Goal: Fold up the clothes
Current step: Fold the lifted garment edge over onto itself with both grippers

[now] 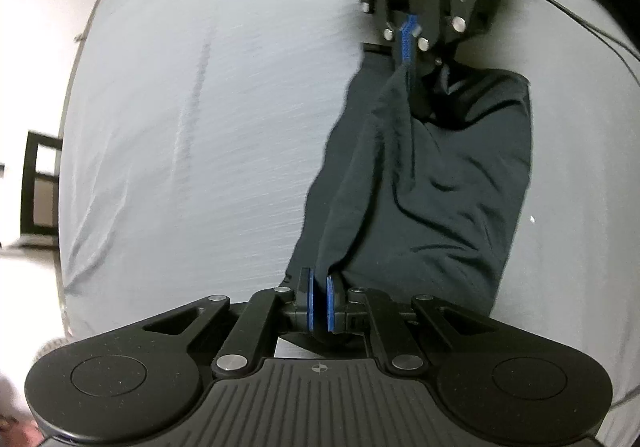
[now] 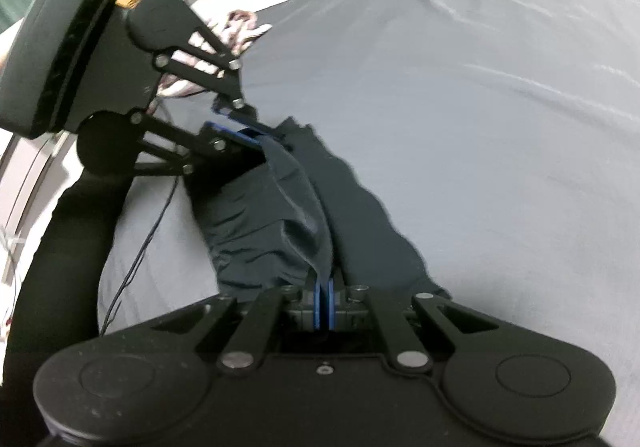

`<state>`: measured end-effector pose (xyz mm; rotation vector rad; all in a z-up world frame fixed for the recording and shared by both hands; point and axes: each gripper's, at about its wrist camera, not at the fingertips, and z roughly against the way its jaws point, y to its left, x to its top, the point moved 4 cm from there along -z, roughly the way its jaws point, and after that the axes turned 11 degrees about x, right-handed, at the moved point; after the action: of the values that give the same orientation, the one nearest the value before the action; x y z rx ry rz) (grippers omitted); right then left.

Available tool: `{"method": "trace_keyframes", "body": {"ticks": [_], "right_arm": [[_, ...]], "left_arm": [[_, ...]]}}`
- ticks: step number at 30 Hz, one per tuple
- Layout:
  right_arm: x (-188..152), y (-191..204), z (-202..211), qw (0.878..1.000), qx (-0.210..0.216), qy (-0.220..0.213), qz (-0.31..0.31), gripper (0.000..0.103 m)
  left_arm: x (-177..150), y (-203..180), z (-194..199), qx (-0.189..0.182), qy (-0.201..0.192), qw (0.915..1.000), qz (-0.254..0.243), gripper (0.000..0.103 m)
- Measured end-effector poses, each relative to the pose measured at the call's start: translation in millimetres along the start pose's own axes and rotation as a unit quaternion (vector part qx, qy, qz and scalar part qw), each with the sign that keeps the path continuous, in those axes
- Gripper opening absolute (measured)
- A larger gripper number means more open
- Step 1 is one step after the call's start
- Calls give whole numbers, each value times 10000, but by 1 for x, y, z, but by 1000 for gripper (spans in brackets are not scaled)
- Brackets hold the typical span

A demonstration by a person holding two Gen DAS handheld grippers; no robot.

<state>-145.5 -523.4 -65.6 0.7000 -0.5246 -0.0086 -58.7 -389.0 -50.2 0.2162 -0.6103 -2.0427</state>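
A dark garment (image 1: 432,175) lies bunched on the grey sheet (image 1: 200,107), one edge stretched between the two grippers. The left gripper (image 1: 320,287) and right gripper (image 2: 325,289) each pinch that edge, facing each other. Bare sheet spreads wide beyond the left gripper's left side.

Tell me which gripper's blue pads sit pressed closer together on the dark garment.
The right gripper: its pads nearly touch on the dark garment. The left gripper also pinches the garment, but a visible gap remains between its pads.
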Motion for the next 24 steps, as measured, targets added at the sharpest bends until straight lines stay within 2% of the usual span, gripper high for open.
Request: {"method": "trace_keyframes", "body": {"ticks": [2, 4, 7, 8, 9, 12, 14, 16, 19, 24], "right_arm": [[0, -6, 1, 9999, -76, -42, -146, 11], [-1, -11, 4, 9993, 31, -125, -348, 12], [-2, -17, 11, 9971, 185, -271, -686, 23], [-2, -19, 15, 9962, 246, -316, -768, 31], [-3, -19, 18, 9953, 304, -375, -843, 32], [-4, -23, 23, 9924, 410, -533, -1027, 32], [-6, -25, 22, 9925, 356, -547, -1037, 31], [-8, -26, 19, 9925, 307, -543, -1051, 18], [-12, -26, 19, 9927, 187, -512, -1072, 9], [-12, -26, 29, 9904, 125, -763, -1143, 5]], "left_arm": [[-3, 4, -7, -62, 32, 9998, 195, 5], [-8, 4, -7, -86, 79, 9995, 297, 6], [-14, 8, -10, -124, 81, 9982, 587, 6], [-17, 11, -9, -134, 60, 9974, 708, 7], [-20, 13, -8, -129, 43, 9965, 824, 13], [-27, 20, -2, 226, -81, 9941, 1059, 23], [-34, 24, 5, 353, -149, 9923, 1182, 25], [-42, 27, 10, 399, -159, 9897, 1362, 25], [-53, 31, 20, 402, -238, 9809, 1890, 25], [-79, 18, 43, -62, -496, 9493, 3104, 25]]}}
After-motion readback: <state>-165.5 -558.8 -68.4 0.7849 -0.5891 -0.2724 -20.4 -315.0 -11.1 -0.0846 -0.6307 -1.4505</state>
